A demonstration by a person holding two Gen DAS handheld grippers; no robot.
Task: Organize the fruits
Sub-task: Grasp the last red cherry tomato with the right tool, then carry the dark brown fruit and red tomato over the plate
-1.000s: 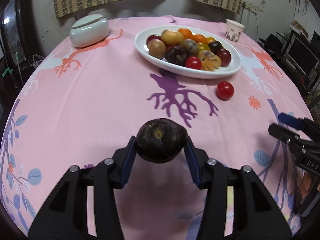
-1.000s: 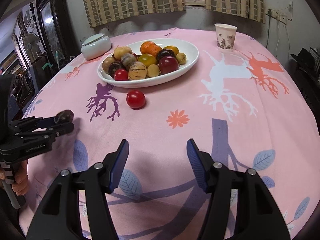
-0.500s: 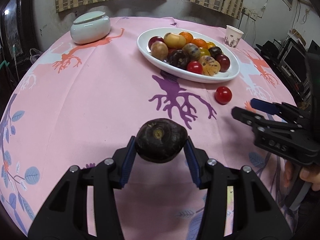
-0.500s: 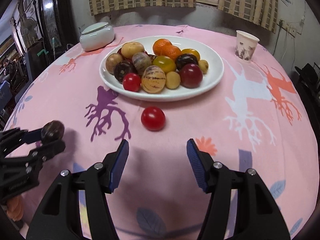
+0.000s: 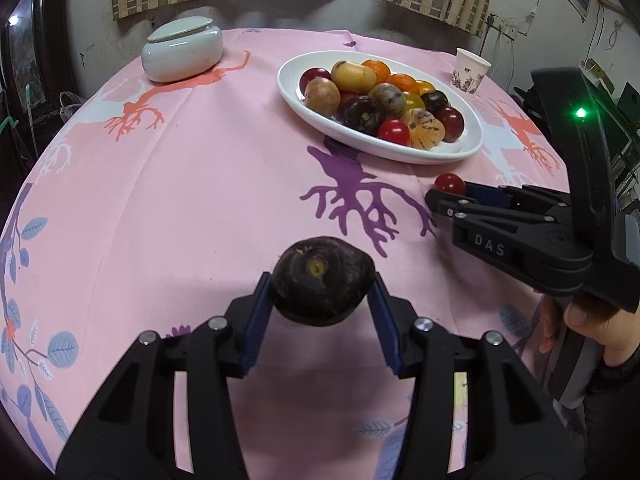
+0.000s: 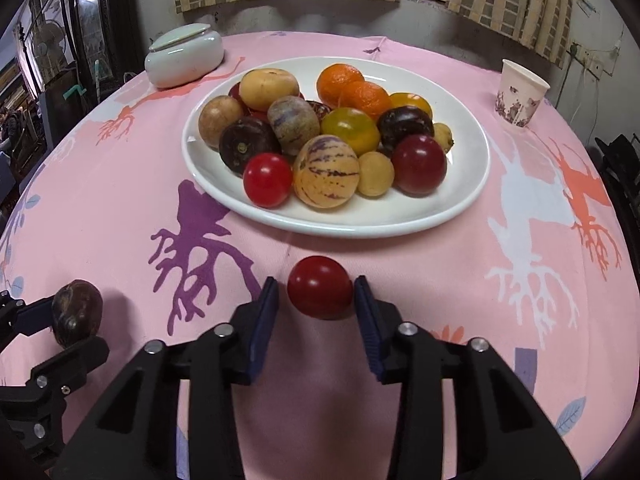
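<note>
My left gripper [image 5: 322, 284] is shut on a dark purple-brown round fruit [image 5: 322, 278] and holds it just above the pink tablecloth. In the right wrist view that fruit [image 6: 77, 312] shows at the far left. A loose red tomato [image 6: 320, 286] lies on the cloth just in front of the white oval plate [image 6: 360, 228]. My right gripper [image 6: 318, 294] has its jaws closing on the tomato, which sits between the blue pads with at most a sliver of gap on the left. The plate holds several fruits: oranges, red tomatoes, striped melons, dark plums. From the left wrist, the right gripper [image 5: 444, 196] reaches in at the tomato [image 5: 450, 183].
A white lidded ceramic pot [image 5: 182, 54] stands at the back left of the round table. A paper cup [image 6: 520, 94] stands at the back right. A hand [image 5: 592, 320] grips the right tool's handle. The wall and curtains run close behind the table.
My right gripper moved forward and leftward up to the loose red tomato and its jaws narrowed around it. My left gripper stayed put with the dark fruit.
</note>
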